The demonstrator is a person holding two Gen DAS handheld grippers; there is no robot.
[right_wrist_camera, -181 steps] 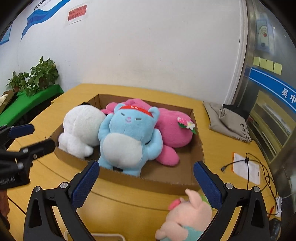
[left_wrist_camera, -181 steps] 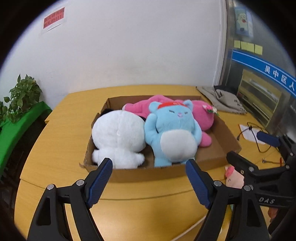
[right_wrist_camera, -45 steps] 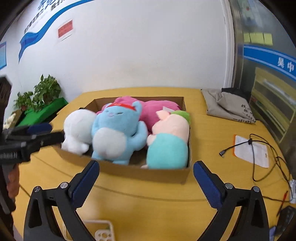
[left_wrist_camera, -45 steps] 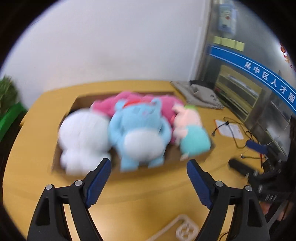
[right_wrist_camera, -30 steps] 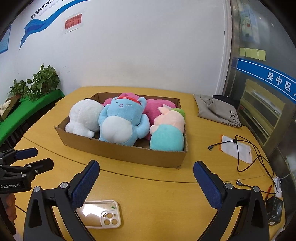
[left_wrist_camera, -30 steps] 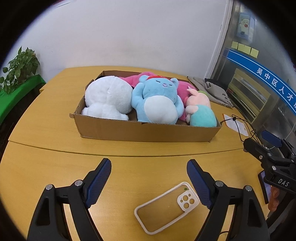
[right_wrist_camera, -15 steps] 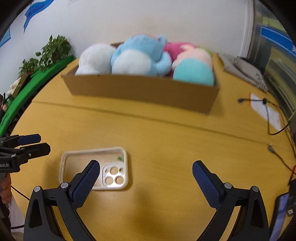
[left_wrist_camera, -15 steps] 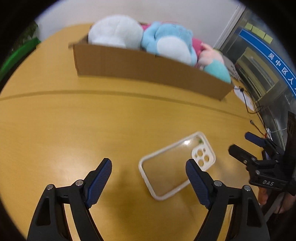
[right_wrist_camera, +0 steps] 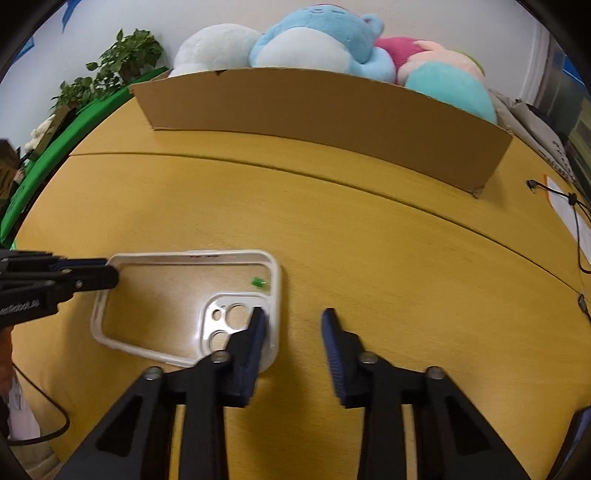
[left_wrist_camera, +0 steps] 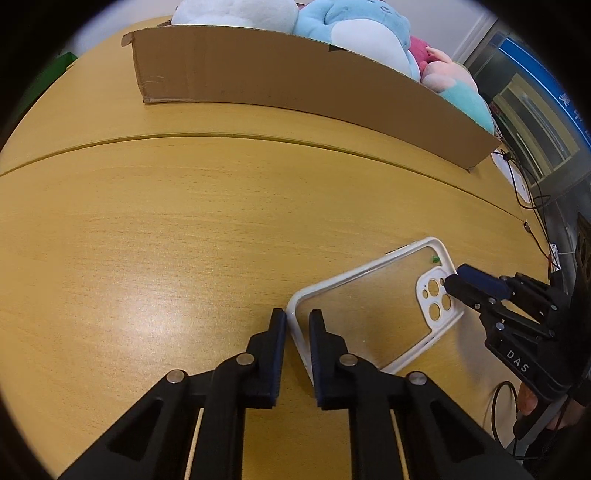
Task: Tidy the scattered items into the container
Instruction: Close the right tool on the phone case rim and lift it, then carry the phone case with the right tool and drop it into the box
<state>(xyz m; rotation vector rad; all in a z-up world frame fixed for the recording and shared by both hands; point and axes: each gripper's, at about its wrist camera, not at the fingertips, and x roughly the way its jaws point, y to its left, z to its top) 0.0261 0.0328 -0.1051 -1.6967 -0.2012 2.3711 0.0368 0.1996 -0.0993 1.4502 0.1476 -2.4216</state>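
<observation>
Grippers lowered, left gripper (left_wrist_camera: 297, 328) straddling phone case (left_wrist_camera: 373, 306) rim

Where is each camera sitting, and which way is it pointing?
Left wrist: on the left gripper, looking down at the table; its jaws shut on the phone case rim; the right gripper shows at right.
Right wrist: on the right gripper, also facing down; its jaws, just closing, straddle the case's camera-end rim; the left gripper shows at left.
Shared: the phone case, the cardboard box of plush toys.
</observation>
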